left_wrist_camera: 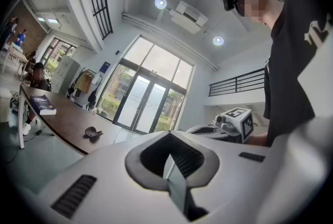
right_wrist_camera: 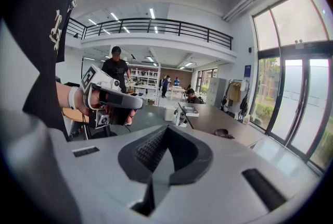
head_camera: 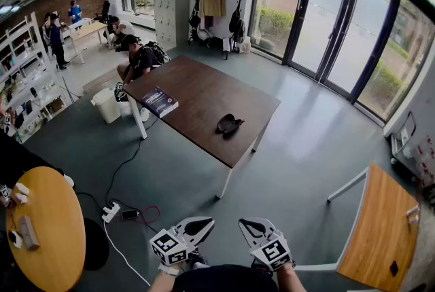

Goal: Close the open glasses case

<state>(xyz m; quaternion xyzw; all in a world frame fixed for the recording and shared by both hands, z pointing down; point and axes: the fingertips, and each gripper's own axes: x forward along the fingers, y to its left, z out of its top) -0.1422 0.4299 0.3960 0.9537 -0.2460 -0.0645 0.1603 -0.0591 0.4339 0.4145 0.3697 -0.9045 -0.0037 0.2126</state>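
The open black glasses case (head_camera: 228, 124) lies on the brown table (head_camera: 204, 83), near its right side, far ahead of me. It shows small in the left gripper view (left_wrist_camera: 93, 132) and in the right gripper view (right_wrist_camera: 223, 133). My left gripper (head_camera: 202, 223) and right gripper (head_camera: 247, 224) are held low near my body, well short of the table. Both are shut with nothing between the jaws, as seen up close on the left gripper (left_wrist_camera: 168, 159) and the right gripper (right_wrist_camera: 165, 151). Each gripper view also catches the other gripper beside it.
A blue book (head_camera: 160, 101) lies at the table's left end, where a person (head_camera: 139, 58) sits. A white bin (head_camera: 107, 105) stands by that corner. A power strip (head_camera: 111, 211) and cables lie on the floor. A round wooden table (head_camera: 44, 233) is left, another table (head_camera: 380, 233) right.
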